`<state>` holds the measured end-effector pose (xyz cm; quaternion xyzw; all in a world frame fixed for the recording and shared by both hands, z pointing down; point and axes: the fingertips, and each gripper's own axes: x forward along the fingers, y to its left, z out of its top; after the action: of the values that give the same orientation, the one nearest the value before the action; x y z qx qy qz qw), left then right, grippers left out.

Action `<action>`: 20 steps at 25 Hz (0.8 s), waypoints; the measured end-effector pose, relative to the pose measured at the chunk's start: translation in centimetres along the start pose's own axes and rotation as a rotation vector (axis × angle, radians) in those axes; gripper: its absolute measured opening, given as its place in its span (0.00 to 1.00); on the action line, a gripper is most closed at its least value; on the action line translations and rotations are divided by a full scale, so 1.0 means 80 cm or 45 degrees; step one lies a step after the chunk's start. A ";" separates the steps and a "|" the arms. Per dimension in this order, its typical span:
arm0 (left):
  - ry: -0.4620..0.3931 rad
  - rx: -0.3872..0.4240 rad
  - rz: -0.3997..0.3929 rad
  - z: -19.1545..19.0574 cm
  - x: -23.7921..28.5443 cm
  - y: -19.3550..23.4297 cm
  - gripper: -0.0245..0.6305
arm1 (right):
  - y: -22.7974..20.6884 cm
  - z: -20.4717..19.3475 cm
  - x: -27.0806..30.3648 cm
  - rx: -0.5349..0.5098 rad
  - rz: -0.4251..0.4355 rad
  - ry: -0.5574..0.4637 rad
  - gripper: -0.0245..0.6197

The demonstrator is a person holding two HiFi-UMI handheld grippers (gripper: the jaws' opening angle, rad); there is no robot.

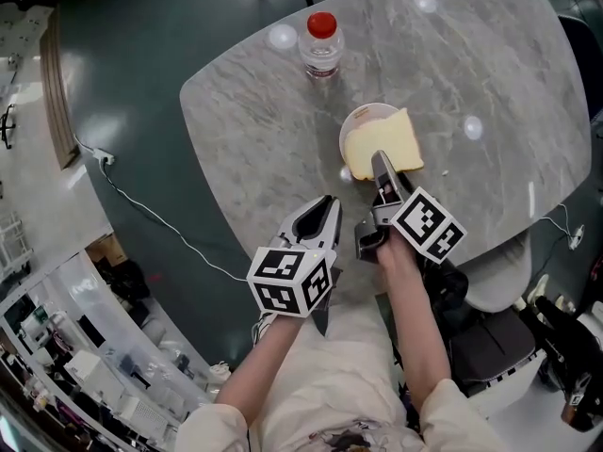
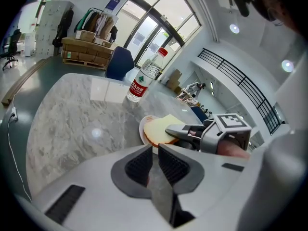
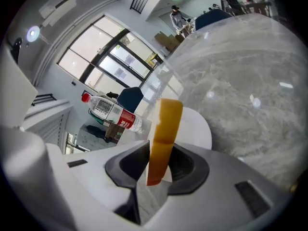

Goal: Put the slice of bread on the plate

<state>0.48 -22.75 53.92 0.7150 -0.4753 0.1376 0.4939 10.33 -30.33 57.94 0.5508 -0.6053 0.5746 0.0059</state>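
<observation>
A pale yellow slice of bread point(image 1: 388, 144) with a brown crust sits between the jaws of my right gripper point(image 1: 380, 165), which is shut on its near edge. The slice lies roughly flat over the small white plate point(image 1: 360, 118) and sticks out past the rim to the right; whether it touches the plate I cannot tell. In the right gripper view the bread point(image 3: 164, 129) shows edge-on in my right gripper point(image 3: 159, 163), with the plate point(image 3: 198, 129) behind it. My left gripper point(image 1: 329, 204) hovers near the table's front edge, left of the right one, shut and holding nothing point(image 2: 155, 151).
A clear water bottle point(image 1: 321, 45) with a red cap stands beyond the plate on the grey marble table point(image 1: 490, 73). The table's front edge runs just under both grippers. A cable point(image 1: 151, 217) trails on the floor to the left.
</observation>
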 end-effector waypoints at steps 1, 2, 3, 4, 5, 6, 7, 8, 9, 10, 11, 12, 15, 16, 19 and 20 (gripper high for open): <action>0.001 -0.001 -0.001 -0.001 -0.001 0.000 0.11 | -0.001 0.000 -0.001 -0.046 -0.022 0.009 0.18; 0.002 0.001 -0.002 -0.002 -0.001 -0.001 0.11 | -0.002 0.000 -0.001 -0.094 -0.041 0.022 0.22; 0.005 0.005 -0.004 -0.003 -0.002 -0.002 0.11 | -0.002 -0.001 -0.001 -0.145 -0.056 0.039 0.30; 0.010 0.011 -0.007 -0.004 -0.002 -0.004 0.11 | -0.003 -0.002 -0.002 -0.196 -0.070 0.057 0.39; 0.015 0.015 -0.010 -0.006 -0.003 -0.005 0.11 | -0.003 -0.003 -0.002 -0.242 -0.079 0.073 0.42; 0.019 0.018 -0.012 -0.007 -0.003 -0.007 0.11 | -0.003 -0.004 -0.002 -0.280 -0.084 0.089 0.44; 0.021 0.020 -0.014 -0.008 -0.004 -0.007 0.11 | -0.003 -0.006 -0.002 -0.311 -0.087 0.104 0.45; 0.022 0.021 -0.014 -0.009 -0.006 -0.008 0.11 | -0.002 -0.008 -0.002 -0.336 -0.086 0.121 0.46; 0.022 0.022 -0.014 -0.009 -0.007 -0.008 0.11 | -0.002 -0.012 -0.001 -0.354 -0.083 0.140 0.46; 0.022 0.021 -0.014 -0.010 -0.008 -0.008 0.11 | -0.002 -0.015 -0.002 -0.369 -0.079 0.160 0.46; 0.022 0.021 -0.015 -0.011 -0.010 -0.009 0.11 | -0.002 -0.018 -0.002 -0.384 -0.076 0.181 0.47; 0.022 0.021 -0.016 -0.012 -0.010 -0.009 0.11 | -0.003 -0.020 -0.003 -0.403 -0.075 0.200 0.47; 0.022 0.018 -0.016 -0.013 -0.011 -0.009 0.11 | -0.007 -0.029 -0.005 -0.523 -0.108 0.274 0.47; 0.021 0.016 -0.016 -0.013 -0.012 -0.008 0.11 | -0.010 -0.033 -0.004 -0.592 -0.130 0.309 0.51; 0.018 0.007 -0.013 -0.014 -0.014 -0.005 0.11 | -0.013 -0.045 -0.004 -0.729 -0.158 0.380 0.58; 0.017 0.005 -0.012 -0.015 -0.015 -0.003 0.11 | -0.013 -0.048 -0.004 -0.744 -0.158 0.389 0.60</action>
<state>0.39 -21.05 53.53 0.7172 -0.4684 0.1410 0.4964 8.75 -27.17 59.75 0.4692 -0.7017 0.4513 0.2893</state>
